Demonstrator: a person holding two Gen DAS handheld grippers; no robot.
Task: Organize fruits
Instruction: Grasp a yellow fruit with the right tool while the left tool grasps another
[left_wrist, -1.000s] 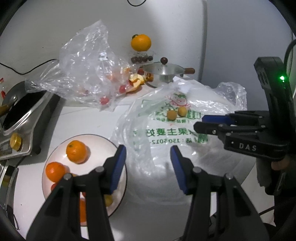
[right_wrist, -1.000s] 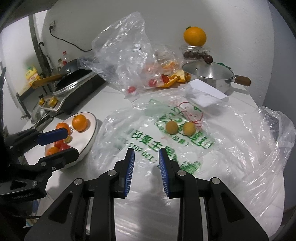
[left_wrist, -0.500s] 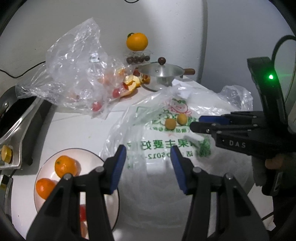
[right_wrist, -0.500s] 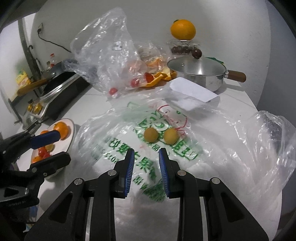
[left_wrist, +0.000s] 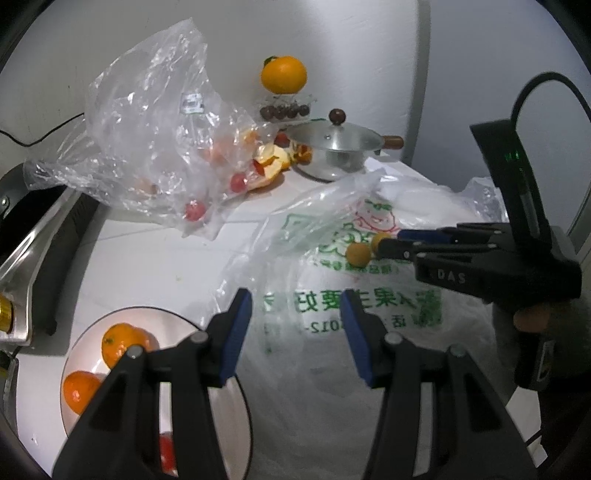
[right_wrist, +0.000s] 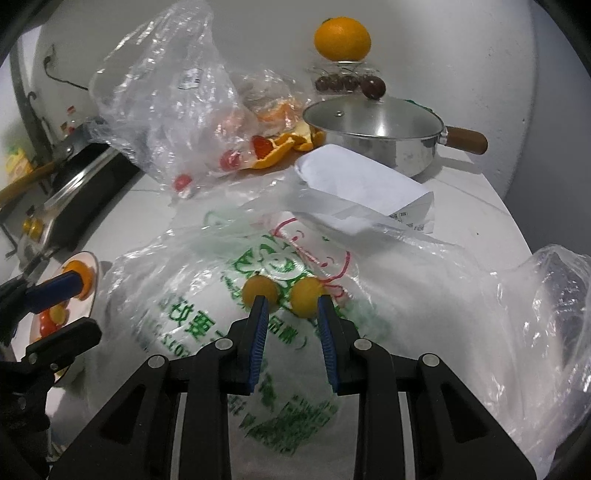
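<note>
plastic bag (right_wrist: 388, 332) holds two kumquats (right_wrist: 308, 295); right gripper (right_wrist: 290, 314) jaws narrow, left gripper (left_wrist: 295, 325) wide.

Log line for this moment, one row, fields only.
right tongs: open, at two small yellow fruits on printed bag | left tongs: open, empty, above bag | plate: oranges

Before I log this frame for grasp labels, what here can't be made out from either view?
- Plate: left wrist view, the left tongs cover its near fruit; right wrist view shows only a sliver.
- Two small yellow fruits: right wrist view, whether the right tongs touch them or the printed bag can't be told.
- Dark round fruits under the large orange: too small to identify.
</note>
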